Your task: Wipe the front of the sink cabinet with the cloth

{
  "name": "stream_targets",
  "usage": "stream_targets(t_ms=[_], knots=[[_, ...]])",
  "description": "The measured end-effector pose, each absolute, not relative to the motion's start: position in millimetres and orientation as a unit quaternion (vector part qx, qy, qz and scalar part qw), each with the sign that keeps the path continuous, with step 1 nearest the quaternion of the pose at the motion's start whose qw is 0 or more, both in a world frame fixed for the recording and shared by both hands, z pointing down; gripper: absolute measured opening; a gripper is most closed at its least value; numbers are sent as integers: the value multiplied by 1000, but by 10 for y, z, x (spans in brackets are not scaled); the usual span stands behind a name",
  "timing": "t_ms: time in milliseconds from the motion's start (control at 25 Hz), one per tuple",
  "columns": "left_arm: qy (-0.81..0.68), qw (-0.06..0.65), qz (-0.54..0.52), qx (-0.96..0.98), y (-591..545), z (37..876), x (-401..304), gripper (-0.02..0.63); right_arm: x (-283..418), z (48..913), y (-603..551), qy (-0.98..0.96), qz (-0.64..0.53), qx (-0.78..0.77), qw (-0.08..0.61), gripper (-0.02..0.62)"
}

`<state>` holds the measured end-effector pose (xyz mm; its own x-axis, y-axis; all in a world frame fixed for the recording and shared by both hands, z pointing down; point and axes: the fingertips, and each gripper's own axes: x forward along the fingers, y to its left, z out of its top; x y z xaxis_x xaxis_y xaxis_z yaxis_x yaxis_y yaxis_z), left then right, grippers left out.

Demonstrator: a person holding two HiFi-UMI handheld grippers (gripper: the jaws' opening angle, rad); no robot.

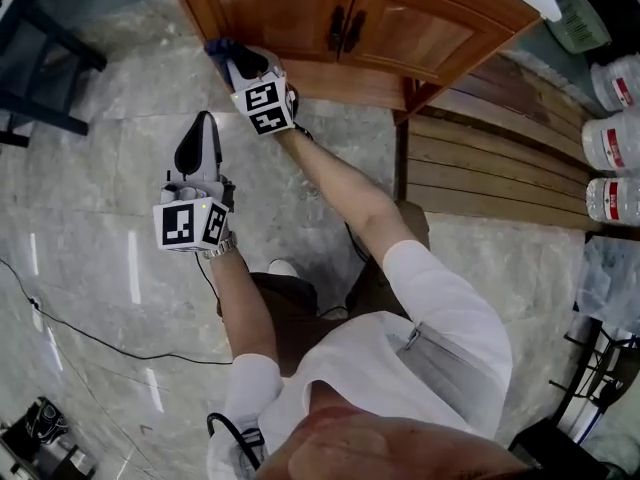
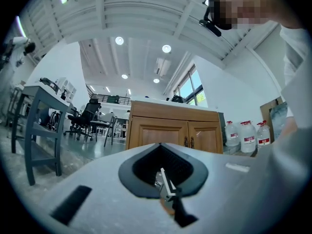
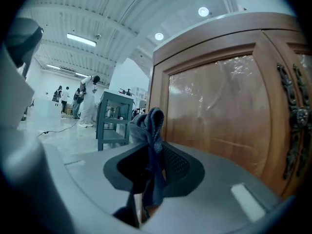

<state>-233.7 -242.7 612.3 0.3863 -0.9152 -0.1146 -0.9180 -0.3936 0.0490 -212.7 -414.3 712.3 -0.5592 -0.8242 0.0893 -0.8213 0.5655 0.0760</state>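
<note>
The wooden sink cabinet (image 1: 300, 13) stands at the top of the head view, its two doors shut with dark handles (image 1: 345, 30) at the middle. My right gripper (image 1: 232, 56) is shut on a dark blue cloth (image 1: 218, 47), which sits at the lower left corner of the left door. In the right gripper view the cloth (image 3: 152, 130) sticks up between the jaws, close beside the left door panel (image 3: 219, 111). My left gripper (image 1: 198, 140) hangs lower over the floor, away from the cabinet (image 2: 173, 128), shut with nothing in it.
A dark table frame (image 1: 45, 68) stands at the upper left. Wooden decking (image 1: 495, 158) lies right of the cabinet, with several water jugs (image 1: 612, 143) at the right edge. A black cable (image 1: 90, 338) runs across the marble floor. People stand far off in the right gripper view.
</note>
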Motion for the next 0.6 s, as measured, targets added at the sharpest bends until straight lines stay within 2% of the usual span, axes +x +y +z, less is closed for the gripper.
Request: stream_targets(t_ms=[320,600], knots=[[561,11,70,-825,-2379,6072,-2501,-2,-2442,7170,-4411,-883,-38,458,93,98],[564,6,75,-822,-2379,6088,-2552,-2,-2063,7159,-4408,-870,-31,487,75,100]])
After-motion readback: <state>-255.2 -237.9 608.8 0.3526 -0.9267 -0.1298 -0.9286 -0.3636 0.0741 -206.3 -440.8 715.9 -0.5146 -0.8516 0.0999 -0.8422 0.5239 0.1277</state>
